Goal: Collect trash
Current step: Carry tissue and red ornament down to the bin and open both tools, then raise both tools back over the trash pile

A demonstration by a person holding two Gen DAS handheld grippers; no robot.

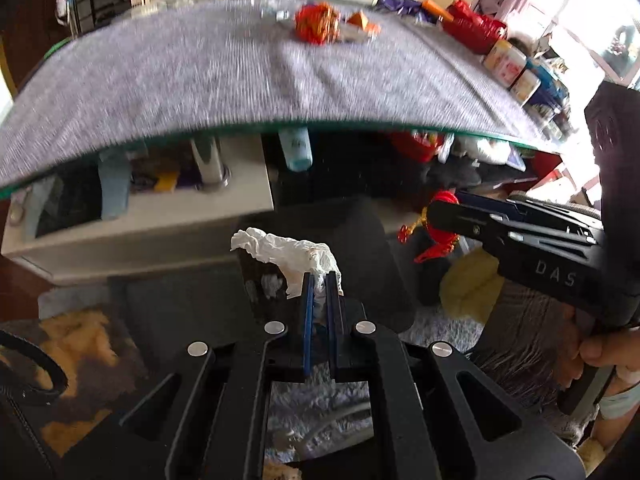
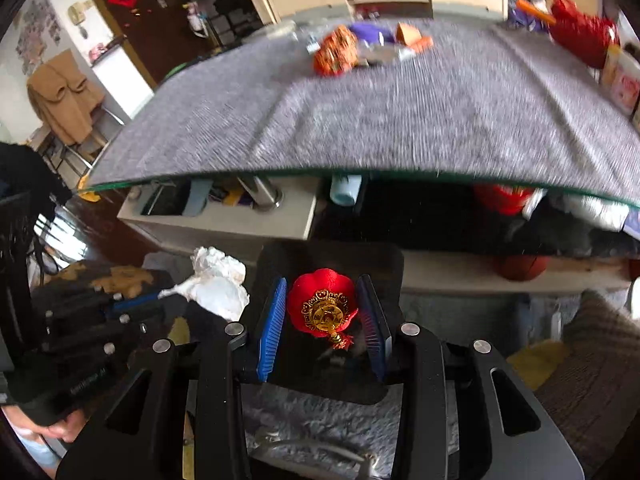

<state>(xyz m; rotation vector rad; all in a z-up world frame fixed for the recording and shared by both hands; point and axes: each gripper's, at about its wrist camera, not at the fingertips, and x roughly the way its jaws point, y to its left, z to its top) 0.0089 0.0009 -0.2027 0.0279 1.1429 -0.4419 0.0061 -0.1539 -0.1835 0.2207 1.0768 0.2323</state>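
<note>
Two grippers are seen low over a black bin (image 2: 384,264), just in front of the table. A crumpled white tissue (image 1: 292,256) is pinched tight between the nearly closed fingers of the left gripper (image 1: 320,308). A red ornament (image 2: 322,304) with a gold charm is held between the blue pads of the right gripper (image 2: 324,320), fingers set partway apart. Further back, more trash is left on the grey table (image 1: 180,92): an orange wrapper (image 1: 318,24) and a small orange box (image 1: 362,22), all pretty blurry.
</note>
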